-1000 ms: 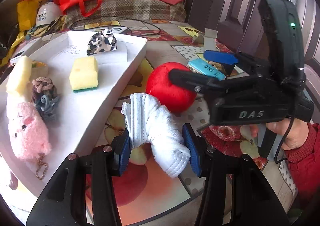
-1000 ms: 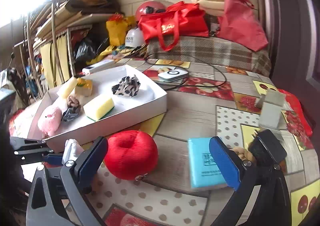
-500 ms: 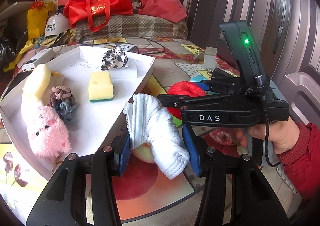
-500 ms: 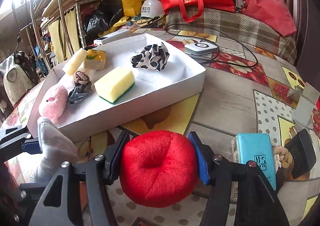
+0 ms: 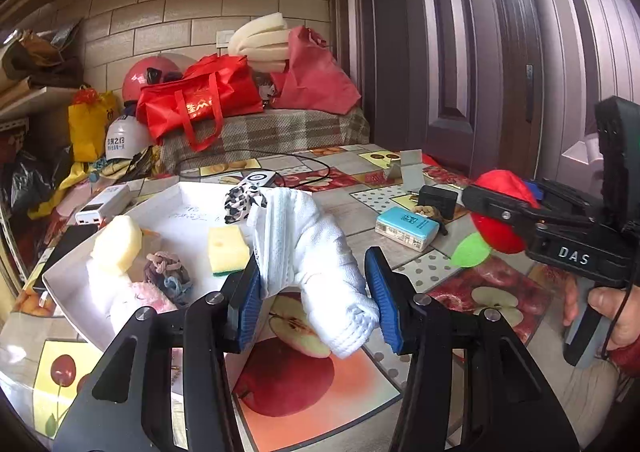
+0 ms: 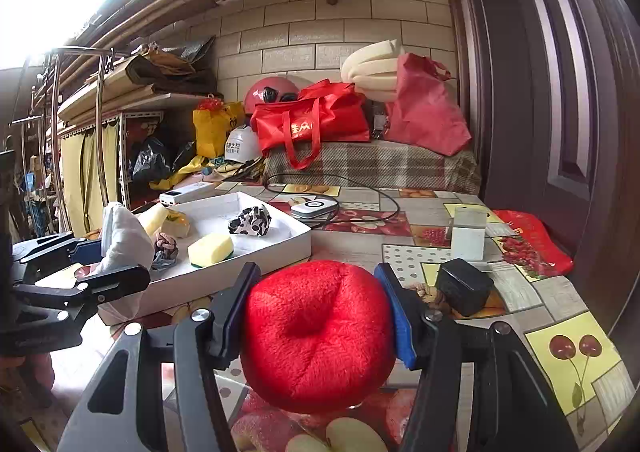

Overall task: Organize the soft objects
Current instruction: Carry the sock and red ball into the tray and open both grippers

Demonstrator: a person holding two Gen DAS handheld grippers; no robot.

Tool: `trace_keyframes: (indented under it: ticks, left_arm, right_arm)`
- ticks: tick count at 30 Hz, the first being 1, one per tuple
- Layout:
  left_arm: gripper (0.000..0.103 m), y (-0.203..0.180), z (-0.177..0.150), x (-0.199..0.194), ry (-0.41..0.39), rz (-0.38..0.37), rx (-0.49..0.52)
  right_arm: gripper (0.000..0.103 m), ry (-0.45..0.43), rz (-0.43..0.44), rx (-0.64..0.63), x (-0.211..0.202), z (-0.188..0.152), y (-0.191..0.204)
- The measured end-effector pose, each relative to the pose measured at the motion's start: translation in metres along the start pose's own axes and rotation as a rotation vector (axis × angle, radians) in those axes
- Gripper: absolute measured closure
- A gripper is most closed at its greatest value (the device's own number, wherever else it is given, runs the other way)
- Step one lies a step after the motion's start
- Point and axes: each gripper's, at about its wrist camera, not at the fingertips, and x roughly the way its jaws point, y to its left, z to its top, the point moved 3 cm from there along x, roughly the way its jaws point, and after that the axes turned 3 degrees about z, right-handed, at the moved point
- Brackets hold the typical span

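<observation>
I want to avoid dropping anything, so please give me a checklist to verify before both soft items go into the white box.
1. Left gripper holds the white sock between its jaws: ok.
2. Right gripper holds the red plush apple between its jaws: ok.
3. Both items are lifted off the table: ok.
4. White box has bare floor between the yellow sponge and the spotted cloth: ok.
5. Sock tail hangs loose below the jaws and may catch the box wall: not ok.
6. Grip firmness on the sock: cannot tell.
</observation>
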Motion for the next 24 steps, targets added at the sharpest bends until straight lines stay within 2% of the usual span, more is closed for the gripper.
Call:
trace_keyframes:
  ticks: [3, 14, 24]
  left_arm:
    - [0.054, 0.006, -0.001, -0.003, -0.013, 0.040, -0.001]
    - [0.054, 0.049, -0.009, -0.014, -0.012, 0.139, -0.050]
    - [0.054, 0.058, -0.012, -0.013, -0.002, 0.150, -0.060]
  right_arm:
    - [0.044, -0.016, -0.016, 0.001, -0.002, 0.002, -0.001]
    - [0.044, 0.048, 0.020, -0.024, 0.017, -0.003, 0.018]
    - [0.044, 0.069, 0.062, -0.071, 0.033, -0.002, 0.047]
